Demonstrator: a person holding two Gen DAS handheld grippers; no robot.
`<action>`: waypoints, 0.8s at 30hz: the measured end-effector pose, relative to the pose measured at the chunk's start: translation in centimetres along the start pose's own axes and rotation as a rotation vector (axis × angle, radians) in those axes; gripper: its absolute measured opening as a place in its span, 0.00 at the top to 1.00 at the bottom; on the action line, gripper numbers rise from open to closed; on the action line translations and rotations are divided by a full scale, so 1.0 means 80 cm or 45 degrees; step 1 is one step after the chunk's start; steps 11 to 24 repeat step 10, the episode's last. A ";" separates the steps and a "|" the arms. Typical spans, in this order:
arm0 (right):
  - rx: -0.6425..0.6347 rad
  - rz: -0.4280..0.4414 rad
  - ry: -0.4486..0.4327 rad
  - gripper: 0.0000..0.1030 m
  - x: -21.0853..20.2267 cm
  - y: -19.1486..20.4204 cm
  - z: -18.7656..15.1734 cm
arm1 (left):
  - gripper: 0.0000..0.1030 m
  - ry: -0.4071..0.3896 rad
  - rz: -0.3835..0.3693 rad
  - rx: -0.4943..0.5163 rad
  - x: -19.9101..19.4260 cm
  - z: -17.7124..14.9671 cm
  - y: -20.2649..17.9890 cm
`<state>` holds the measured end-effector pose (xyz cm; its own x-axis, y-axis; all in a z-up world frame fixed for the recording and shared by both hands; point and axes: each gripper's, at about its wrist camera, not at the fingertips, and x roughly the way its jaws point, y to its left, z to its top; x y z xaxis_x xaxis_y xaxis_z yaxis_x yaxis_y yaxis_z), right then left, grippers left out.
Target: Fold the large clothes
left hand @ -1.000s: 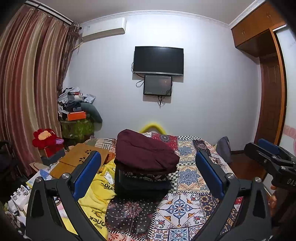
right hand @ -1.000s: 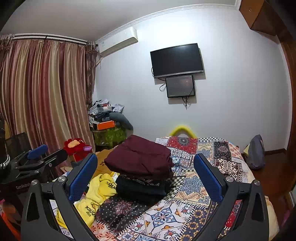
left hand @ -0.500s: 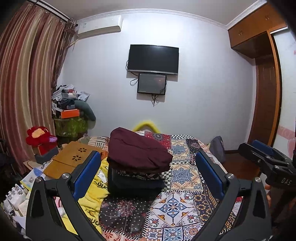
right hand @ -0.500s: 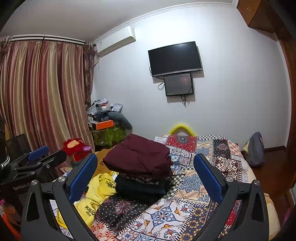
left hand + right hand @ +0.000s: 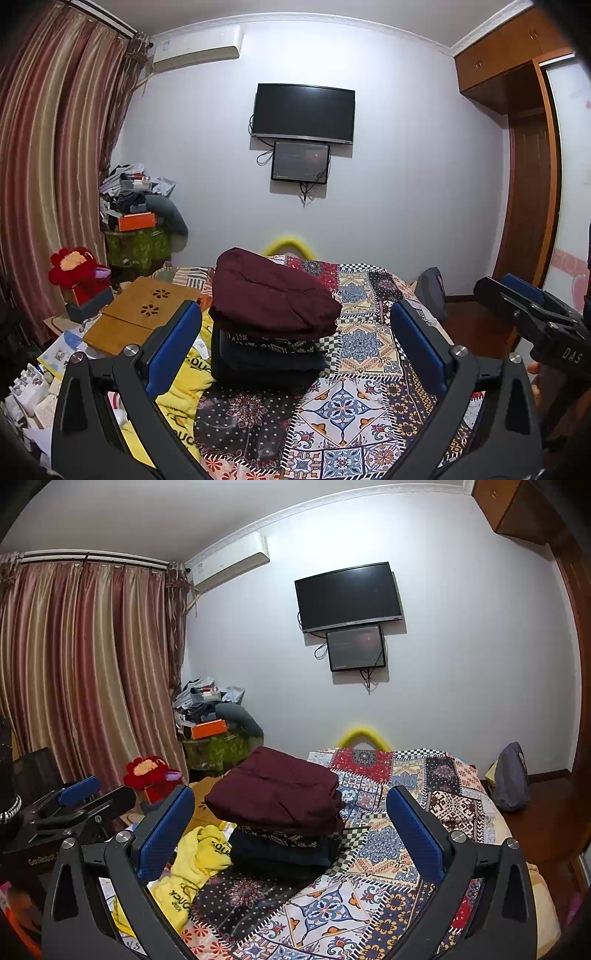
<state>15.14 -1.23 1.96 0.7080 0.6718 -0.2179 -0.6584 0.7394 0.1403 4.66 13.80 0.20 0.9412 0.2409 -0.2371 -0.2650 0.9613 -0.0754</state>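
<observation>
On the bed (image 5: pixel 369 369) sits our folded stack (image 5: pixel 273 321), a yellow shirt (image 5: pixel 192 867) beside it; both our claws, left (image 5: pixel 293 345) and right (image 5: pixel 290 827), hover released, empty.

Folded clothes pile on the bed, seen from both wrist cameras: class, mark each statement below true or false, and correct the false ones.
1. A maroon garment tops the folded pile. True.
2. The left tongs are clamped on the maroon garment. False: they are open and hold nothing.
3. A yellow garment lies crumpled beside the pile. True.
4. The television on the wall shows a bright picture. False: its screen is dark.
5. The right tongs are open and empty. True.
6. The patchwork bedspread is plain white. False: it is multicoloured and patterned.
</observation>
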 end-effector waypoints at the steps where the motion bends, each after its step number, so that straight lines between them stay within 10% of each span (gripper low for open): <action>1: 0.000 -0.001 0.002 0.00 0.001 0.000 0.000 | 0.01 -0.001 0.004 0.003 0.000 -0.001 -0.001; 24: -0.002 -0.001 0.005 0.00 0.003 0.000 0.001 | 0.01 0.005 0.015 0.013 0.002 -0.004 -0.003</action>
